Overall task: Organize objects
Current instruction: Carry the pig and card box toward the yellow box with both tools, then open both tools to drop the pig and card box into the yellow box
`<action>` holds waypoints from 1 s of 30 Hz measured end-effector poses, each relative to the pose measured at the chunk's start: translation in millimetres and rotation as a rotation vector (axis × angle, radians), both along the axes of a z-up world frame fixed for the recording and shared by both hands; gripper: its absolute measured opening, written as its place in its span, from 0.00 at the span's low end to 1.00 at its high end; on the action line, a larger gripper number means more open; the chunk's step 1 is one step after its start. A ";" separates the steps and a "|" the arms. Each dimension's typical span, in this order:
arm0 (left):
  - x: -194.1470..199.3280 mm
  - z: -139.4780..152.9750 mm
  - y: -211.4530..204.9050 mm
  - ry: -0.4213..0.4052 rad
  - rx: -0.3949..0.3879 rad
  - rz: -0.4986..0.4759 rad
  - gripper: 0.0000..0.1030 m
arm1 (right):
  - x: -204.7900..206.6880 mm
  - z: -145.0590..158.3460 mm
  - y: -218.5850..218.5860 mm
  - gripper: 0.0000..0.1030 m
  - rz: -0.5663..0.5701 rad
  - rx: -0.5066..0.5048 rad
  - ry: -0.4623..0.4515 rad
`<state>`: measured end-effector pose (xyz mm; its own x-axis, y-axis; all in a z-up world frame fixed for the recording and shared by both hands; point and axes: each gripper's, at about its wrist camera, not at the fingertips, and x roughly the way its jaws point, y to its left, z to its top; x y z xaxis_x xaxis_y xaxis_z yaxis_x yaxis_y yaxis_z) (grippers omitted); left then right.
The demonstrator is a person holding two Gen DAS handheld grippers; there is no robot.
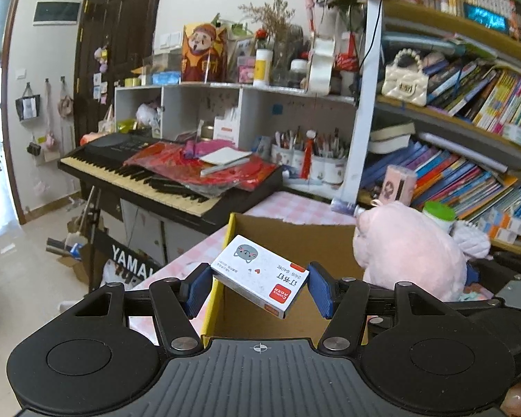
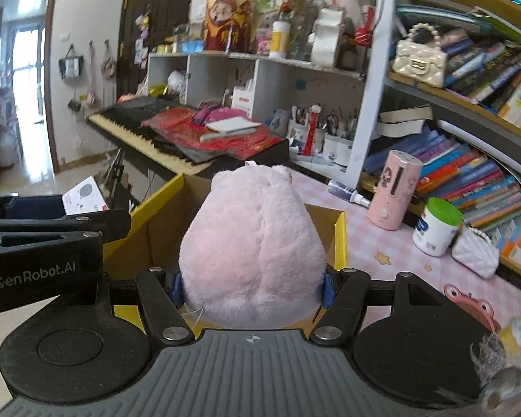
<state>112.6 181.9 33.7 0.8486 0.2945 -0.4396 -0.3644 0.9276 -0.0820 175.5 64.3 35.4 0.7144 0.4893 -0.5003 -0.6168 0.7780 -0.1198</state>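
Left claw (image 1: 259, 286) clamped on a small white staple box (image 1: 260, 275), blue pads pressing its two short ends, so long axis running straight across from pad to pad. Box tilted, left end higher and farther off, right end with the red label lower and nearer; printed top face turned up toward the camera, cat drawing near the far left corner. Held in the air above the open cardboard box (image 1: 297, 232) with yellow edges, over its left wall, touching nothing but the pads. Right claw (image 2: 251, 290) closed around a pink plush toy (image 2: 251, 253), pads sunk into the fur low on both sides; plump body standing upright, long axis running away from the camera, small ears at the far top. Plush raised over the same cardboard box (image 2: 340, 239), whose brown inside shows on either side of it. Carton sitting on a pink checked tabletop (image 2: 392, 246). To the right on that tabletop, well apart from the carton, a pink cylinder (image 2: 394, 191) upright and a white jar with a green lid (image 2: 436, 227) leaning slightly. Behind the carton, a keyboard (image 1: 149, 177) piled with red cloth.
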 end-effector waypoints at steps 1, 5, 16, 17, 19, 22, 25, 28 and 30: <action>3.8 -2.7 0.0 0.010 0.002 0.001 0.57 | 6.0 -4.1 2.4 0.63 0.011 -0.016 0.004; 19.4 -14.5 -0.2 0.058 0.013 0.006 0.57 | 25.1 -21.7 13.5 0.63 0.067 -0.100 0.029; 48.5 -36.4 2.7 0.145 -0.009 0.018 0.58 | 60.0 -44.6 27.9 0.64 0.150 -0.197 0.129; 49.9 -37.0 3.6 0.146 -0.012 0.020 0.58 | 62.8 -44.9 28.6 0.64 0.153 -0.195 0.141; 53.1 -37.3 4.7 0.150 -0.018 0.022 0.58 | 68.6 -45.1 28.6 0.65 0.161 -0.189 0.175; 56.2 -39.0 7.8 0.157 -0.050 0.022 0.58 | 82.4 -48.2 25.1 0.67 0.161 -0.160 0.286; 58.9 -41.3 8.9 0.161 -0.075 0.020 0.58 | 85.3 -50.3 22.8 0.69 0.160 -0.142 0.313; 59.6 -43.0 10.9 0.169 -0.102 0.020 0.59 | 83.4 -50.4 22.1 0.68 0.159 -0.138 0.306; 58.3 -41.9 9.5 0.160 -0.099 0.012 0.60 | 80.0 -49.5 21.3 0.72 0.153 -0.138 0.285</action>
